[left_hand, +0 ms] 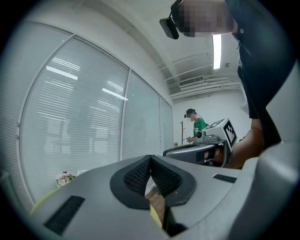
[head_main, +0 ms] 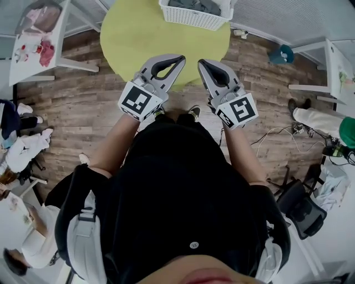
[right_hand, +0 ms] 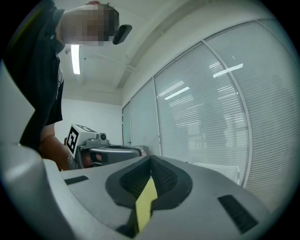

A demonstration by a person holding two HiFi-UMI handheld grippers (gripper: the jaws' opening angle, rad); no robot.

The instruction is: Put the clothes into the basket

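Yellow-green round table [head_main: 138, 39], white basket [head_main: 194, 19] holding perhaps clothes [head_main: 188, 4], wood-plank floor [head_main: 83, 105]

The round surface [head_main: 138, 39] at the top of the frame is yellow-green. On it, the basket [head_main: 191, 18] is white lattice and the clothes [head_main: 191, 4] are dark grey. The floor [head_main: 83, 105] shows brown-grey wood planks. The left tongs [head_main: 178, 58] and right tongs [head_main: 202, 62] are light grey with black pads; their cubes [head_main: 137, 101] carry black-and-white square markers.
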